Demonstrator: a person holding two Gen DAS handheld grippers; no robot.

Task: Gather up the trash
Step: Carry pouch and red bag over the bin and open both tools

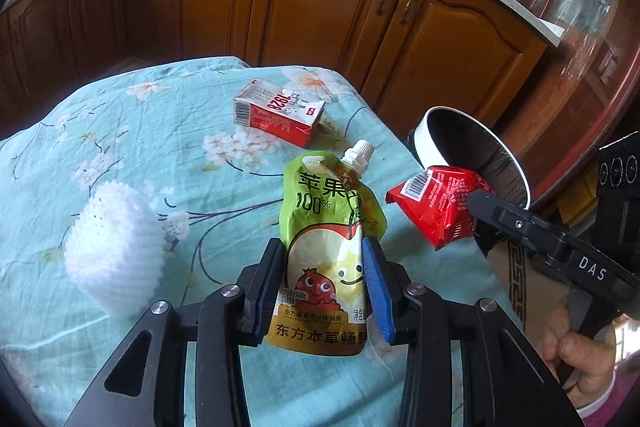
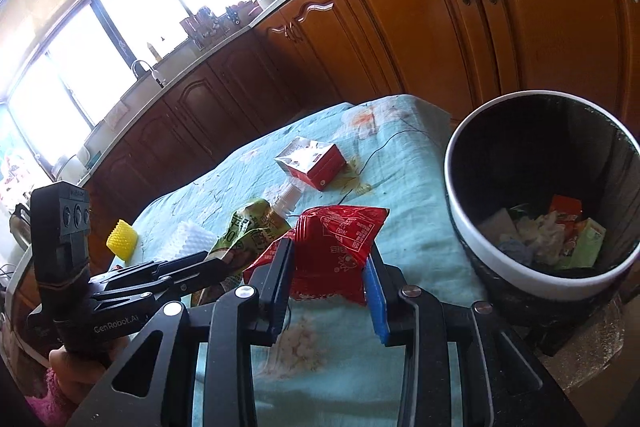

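**Both grippers loaded, bin next**

Left gripper [image 1: 325, 285] clenched on green juice pouch [image 1: 330, 227], lifted over table [image 1: 120, 131] near its right edge. Right gripper [image 2: 329, 281] clamps red wrapper [image 2: 340, 243] beside bin [image 2: 500, 263] at table's right edge, prob. for dropping in. Carton [image 1: 278, 115] lies near far edge.

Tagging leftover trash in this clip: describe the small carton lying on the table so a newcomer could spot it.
Start at the floral turquoise tablecloth. Toward its far edge, nearest the wooden cabinets, lies a red-and-white carton on its side. It is the only boxy item, apart from both held wrappers and the white foam net.
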